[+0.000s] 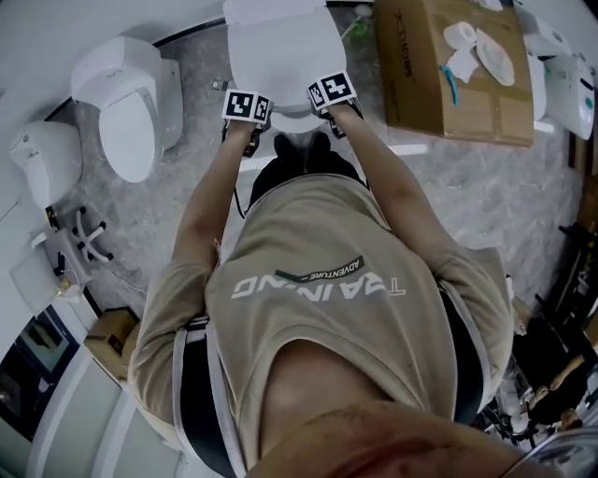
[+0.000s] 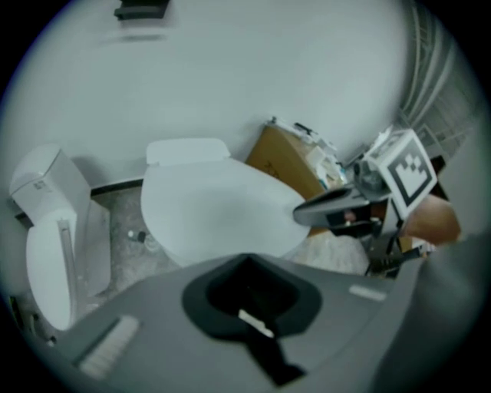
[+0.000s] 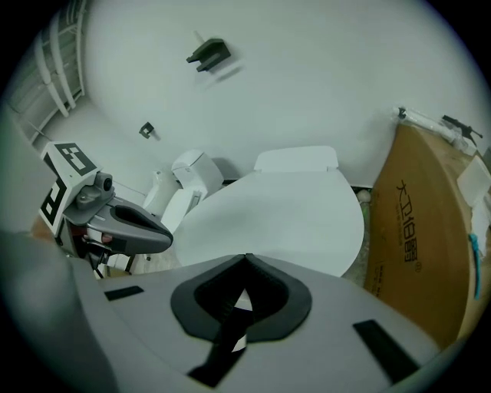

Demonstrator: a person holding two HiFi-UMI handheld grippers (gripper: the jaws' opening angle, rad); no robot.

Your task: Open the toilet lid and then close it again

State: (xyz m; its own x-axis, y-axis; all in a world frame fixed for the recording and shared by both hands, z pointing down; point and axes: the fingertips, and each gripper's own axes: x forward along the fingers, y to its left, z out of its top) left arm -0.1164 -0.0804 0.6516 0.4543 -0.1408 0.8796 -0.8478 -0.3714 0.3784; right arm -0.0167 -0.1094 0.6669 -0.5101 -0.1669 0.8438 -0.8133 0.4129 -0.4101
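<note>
The white toilet lid (image 1: 285, 51) lies low over the bowl at the top of the head view, with the tank (image 1: 273, 7) behind it. Both grippers are at its front edge. My left gripper (image 1: 254, 119) is on the left of that edge and my right gripper (image 1: 322, 110) on the right. In the left gripper view the lid (image 2: 219, 211) spreads just beyond my shut left gripper (image 2: 247, 307), and a white sliver shows in its slot. The right gripper view shows the same: the lid (image 3: 284, 219), my shut right gripper (image 3: 242, 303), a white sliver between the jaws.
A second white toilet (image 1: 126, 107) stands to the left, with another white fixture (image 1: 42, 159) beyond it. A large cardboard box (image 1: 448, 70) with white items on top sits close on the right. A pale wall (image 3: 307, 77) rises behind the tank. The floor is grey marble.
</note>
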